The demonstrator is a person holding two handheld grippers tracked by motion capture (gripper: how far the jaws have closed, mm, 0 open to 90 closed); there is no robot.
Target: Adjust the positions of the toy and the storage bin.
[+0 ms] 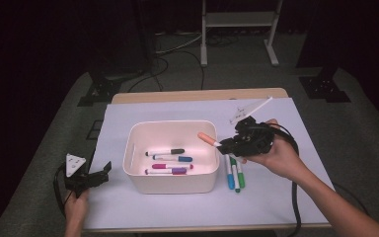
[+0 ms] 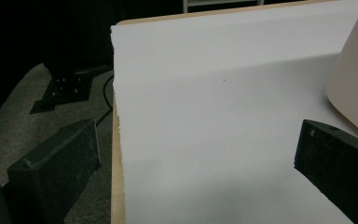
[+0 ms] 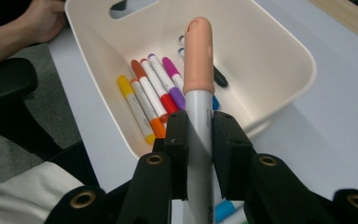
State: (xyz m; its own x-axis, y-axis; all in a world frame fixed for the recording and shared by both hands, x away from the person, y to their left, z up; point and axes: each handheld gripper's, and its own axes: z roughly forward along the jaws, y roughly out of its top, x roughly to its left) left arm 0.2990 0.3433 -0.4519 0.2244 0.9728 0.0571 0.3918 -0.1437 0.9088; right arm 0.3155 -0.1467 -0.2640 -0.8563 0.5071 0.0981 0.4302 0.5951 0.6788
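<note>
A person's right gripper, a black two-jaw tool with brass-coloured screws, is pinching a slim white plastic marker with a peach cap by its barrel, just below the cap, the pads pressing flat on both sides. In the high view the same marker is hanging over the right rim of the landmark here, a cream rounded plastic bin, cap pointing in toward the bin's middle. Judging from its look, the marker is light, stiff and smooth-skinned; a round, glossy barrel is liable to roll or slide between flat pads, so the mid-barrel hold seen here, square across the pads, appears the soundest place to take it, and the cap is best left alone since it may pull off. It is not fragile; a short drop into the bin should do it no harm.

Inside the bin, several capped markers are lying on the floor, among them black, blue, purple, yellow, orange and red ones. Just right of the bin, blue and green capped markers are waiting on the pale paper sheet covering the wooden table.

Well left of the bin, the left gripper is resting near the sheet's edge, its jaws spread wide with nothing between them. Beyond the bin, a clear plastic ruler is lying on the sheet.
</note>
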